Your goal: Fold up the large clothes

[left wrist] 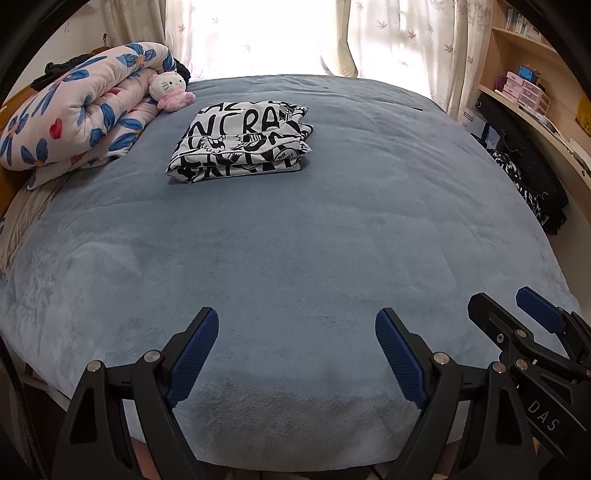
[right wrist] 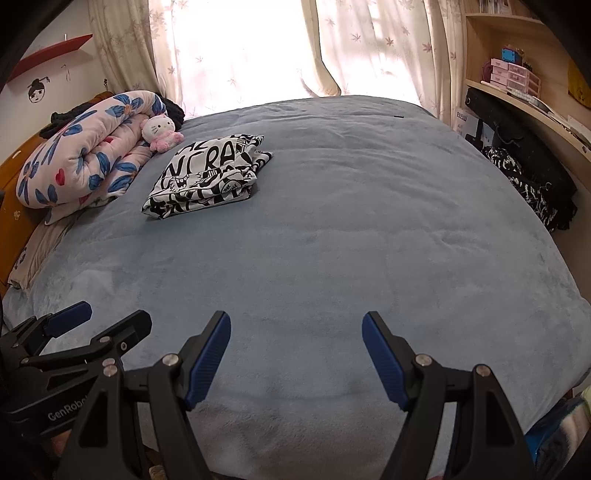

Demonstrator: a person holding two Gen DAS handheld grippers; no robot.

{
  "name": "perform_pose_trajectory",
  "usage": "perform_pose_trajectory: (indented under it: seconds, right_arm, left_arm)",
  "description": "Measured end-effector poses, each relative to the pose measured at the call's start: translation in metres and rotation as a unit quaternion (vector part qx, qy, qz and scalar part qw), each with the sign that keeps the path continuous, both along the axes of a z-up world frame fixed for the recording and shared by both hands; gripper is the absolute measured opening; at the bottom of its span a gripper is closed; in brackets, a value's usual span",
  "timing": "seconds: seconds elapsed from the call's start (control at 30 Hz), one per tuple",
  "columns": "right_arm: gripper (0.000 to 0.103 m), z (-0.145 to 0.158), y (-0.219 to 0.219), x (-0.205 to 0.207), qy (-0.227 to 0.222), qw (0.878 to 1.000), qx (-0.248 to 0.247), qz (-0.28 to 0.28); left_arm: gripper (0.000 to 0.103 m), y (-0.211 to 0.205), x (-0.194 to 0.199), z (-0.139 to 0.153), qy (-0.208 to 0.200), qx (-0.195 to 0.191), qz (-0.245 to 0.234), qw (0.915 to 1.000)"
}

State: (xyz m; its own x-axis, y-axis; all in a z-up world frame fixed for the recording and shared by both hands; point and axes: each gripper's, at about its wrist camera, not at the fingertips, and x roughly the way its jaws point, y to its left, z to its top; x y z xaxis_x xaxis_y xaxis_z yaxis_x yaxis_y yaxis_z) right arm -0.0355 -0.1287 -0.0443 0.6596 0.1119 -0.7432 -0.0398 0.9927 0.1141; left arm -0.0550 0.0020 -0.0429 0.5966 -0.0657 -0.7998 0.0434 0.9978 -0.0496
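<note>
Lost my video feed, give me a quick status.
Left gripper and right gripper open, empty, over near bed edge. Black-and-white garment folded, lying beside floral quilt. Nothing in the way.

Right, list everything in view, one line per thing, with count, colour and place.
plush blue-grey bed cover: one, blue-grey, spread over the whole bed.
folded black-and-white graphic-print garment: one, white with black lettering, lying on the cover toward the far left.
rolled floral quilt: one, pink with blue flowers, far left edge of the bed.
white cat plush toy in pink: one, white and pink, leaning on the quilt.
leaf-print curtains: cream, at the window behind the bed.
wooden shelves: pale wood, right wall, holding pink drawer boxes.
dark clothes pile: black and white, right of the bed.
left claw: black with blue pads, open, empty, over the near edge.
right claw: same, open, empty.
</note>
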Motion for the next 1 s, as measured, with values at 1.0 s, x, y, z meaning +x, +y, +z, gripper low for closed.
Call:
perform_pose_trajectory:
  seconds: [1.0]
  right_arm:
    - [0.074,-0.0039,0.0001,-0.0022,0.005,1.0,0.0,0.002]
  left_arm:
    - [0.085,-0.0018,-0.0021,-0.0039,0.006,0.007,0.008,0.9999]
